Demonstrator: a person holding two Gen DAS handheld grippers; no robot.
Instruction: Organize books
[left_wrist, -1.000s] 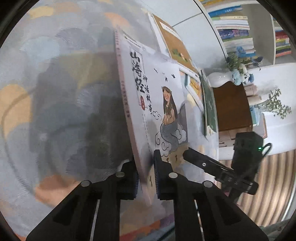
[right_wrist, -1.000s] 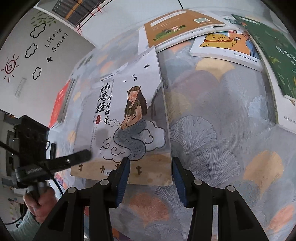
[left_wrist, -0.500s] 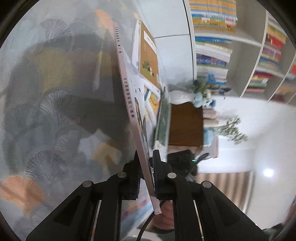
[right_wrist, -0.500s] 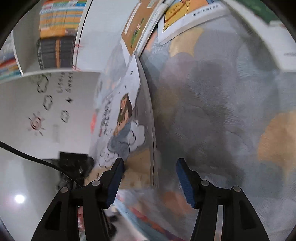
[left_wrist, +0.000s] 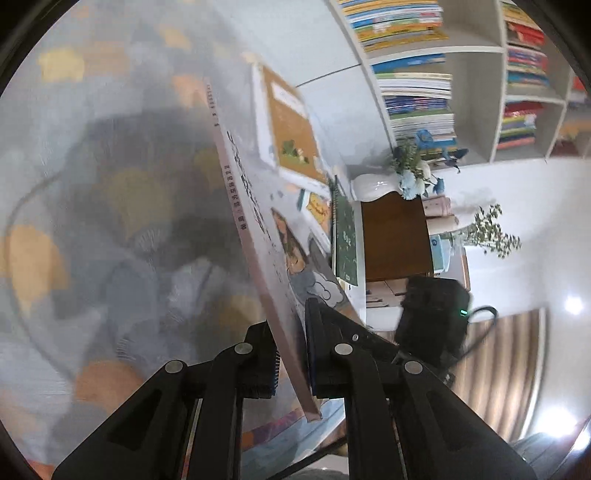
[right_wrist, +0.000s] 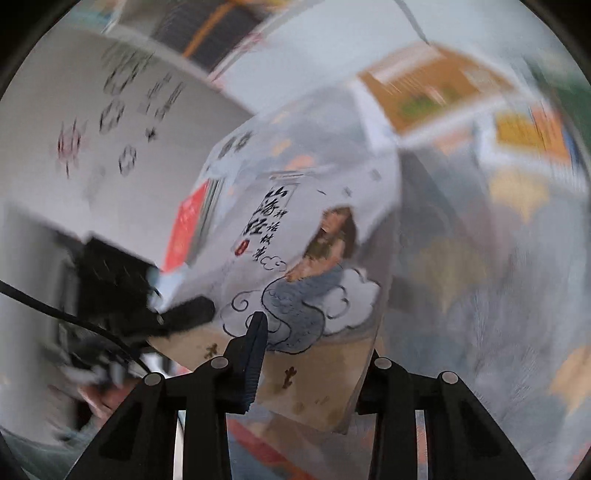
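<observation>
— What is the left gripper (left_wrist: 291, 332) doing?

— It is clamping down hard on the mermaid book (left_wrist: 258, 236). Its two fingers are pressing the lower end of the book from both sides, with almost no gap beyond the book's own thickness.

— And the right gripper (right_wrist: 314, 354)?

— Its jaws have just been closing, with the same book between them. One pad is lying on the front cover near the bottom edge, and the other finger is sitting behind the book, so it is pinching the lower corner.

— Where is the book sitting?

— It is hanging tilted on edge above the fan-patterned cloth (left_wrist: 110, 221), carried by both grippers, with its spine facing the left wrist camera.

— Is any writing showing?

— The cover is showing the brush characters 山海经 in large black strokes, with 神话故事 running smaller beside them and a red seal below. Small print is running down the spine, too blurred to read. The wall lettering (right_wrist: 162, 96) in the right wrist view is smearing into streaks.

— What else is lying around?

— An orange-brown book (left_wrist: 291, 125), a yellow cartoon book (left_wrist: 317, 206) and a green book (left_wrist: 345, 236) are lying on the cloth further off. A red book (right_wrist: 188, 225) is showing past the cover's left side. A white bookshelf (left_wrist: 476, 92) is holding stacks of books.
</observation>
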